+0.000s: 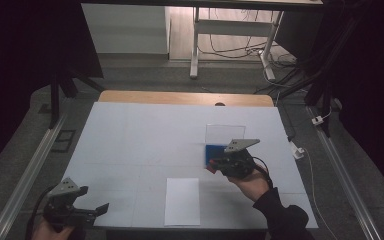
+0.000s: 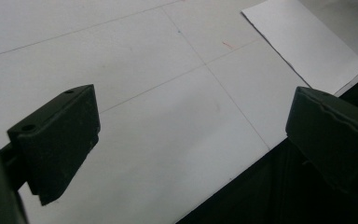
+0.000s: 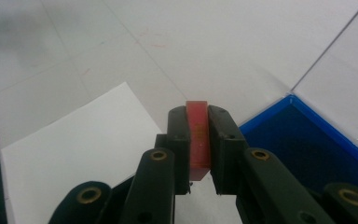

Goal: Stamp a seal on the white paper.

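My right gripper (image 3: pixel 198 140) is shut on a small flat red block (image 3: pixel 198 133), which stands on edge between the pads. It hovers over the table between a white sheet of paper (image 3: pixel 70 154) and an open blue box (image 3: pixel 303 140) whose clear lid (image 3: pixel 340 79) lies back. In the high view the right gripper (image 1: pixel 212 165) sits at the box's (image 1: pixel 214 151) near left corner, and the red block (image 1: pixel 210 168) barely peeks out. My left gripper (image 1: pixel 94 201) rests open at the table's near left edge, with nothing between its fingers (image 2: pixel 56 140).
The white sheet (image 1: pixel 182 201) lies near the front edge at the middle; the left gripper view shows the sheet (image 2: pixel 303 42) at upper right. A white mat (image 1: pixel 140 135) covers the table, with a wooden strip (image 1: pixel 180 97) at the back. Metal rails run along both sides.
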{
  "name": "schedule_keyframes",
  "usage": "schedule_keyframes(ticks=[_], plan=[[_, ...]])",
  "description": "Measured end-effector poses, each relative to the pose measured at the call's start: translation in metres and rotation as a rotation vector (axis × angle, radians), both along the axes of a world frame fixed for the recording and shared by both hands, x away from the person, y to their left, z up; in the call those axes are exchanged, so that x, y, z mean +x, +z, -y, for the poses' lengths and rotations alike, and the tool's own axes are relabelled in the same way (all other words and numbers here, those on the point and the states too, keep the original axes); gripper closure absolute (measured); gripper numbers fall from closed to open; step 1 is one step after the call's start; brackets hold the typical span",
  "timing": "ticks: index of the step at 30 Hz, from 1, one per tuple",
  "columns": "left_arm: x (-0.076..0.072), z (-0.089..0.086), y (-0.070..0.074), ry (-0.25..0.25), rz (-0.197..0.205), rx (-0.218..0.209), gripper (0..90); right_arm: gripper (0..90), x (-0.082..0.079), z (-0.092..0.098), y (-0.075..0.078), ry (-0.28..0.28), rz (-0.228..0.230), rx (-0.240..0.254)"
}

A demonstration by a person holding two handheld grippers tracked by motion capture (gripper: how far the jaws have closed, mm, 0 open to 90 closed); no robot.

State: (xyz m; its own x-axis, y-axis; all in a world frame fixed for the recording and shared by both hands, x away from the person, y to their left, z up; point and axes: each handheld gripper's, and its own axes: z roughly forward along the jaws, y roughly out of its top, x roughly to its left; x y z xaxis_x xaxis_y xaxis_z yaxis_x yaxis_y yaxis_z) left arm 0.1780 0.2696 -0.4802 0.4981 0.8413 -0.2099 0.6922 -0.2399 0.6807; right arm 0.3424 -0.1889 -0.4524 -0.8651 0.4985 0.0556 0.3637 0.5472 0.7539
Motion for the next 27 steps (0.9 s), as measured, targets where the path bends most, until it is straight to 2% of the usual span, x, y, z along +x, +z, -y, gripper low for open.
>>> schedule_keyframes(ticks=[13,27], plan=[[0.000,0.000,0.000,0.000,0.001,0.002,3.4,80.4,-0.017,-0.019,-0.004,0.071,-0.021,0.001],[0.000,0.000,0.000,0.000,0.002,0.002,3.4,80.4,-0.029,-0.044,-0.014,0.146,-0.041,-0.034]])
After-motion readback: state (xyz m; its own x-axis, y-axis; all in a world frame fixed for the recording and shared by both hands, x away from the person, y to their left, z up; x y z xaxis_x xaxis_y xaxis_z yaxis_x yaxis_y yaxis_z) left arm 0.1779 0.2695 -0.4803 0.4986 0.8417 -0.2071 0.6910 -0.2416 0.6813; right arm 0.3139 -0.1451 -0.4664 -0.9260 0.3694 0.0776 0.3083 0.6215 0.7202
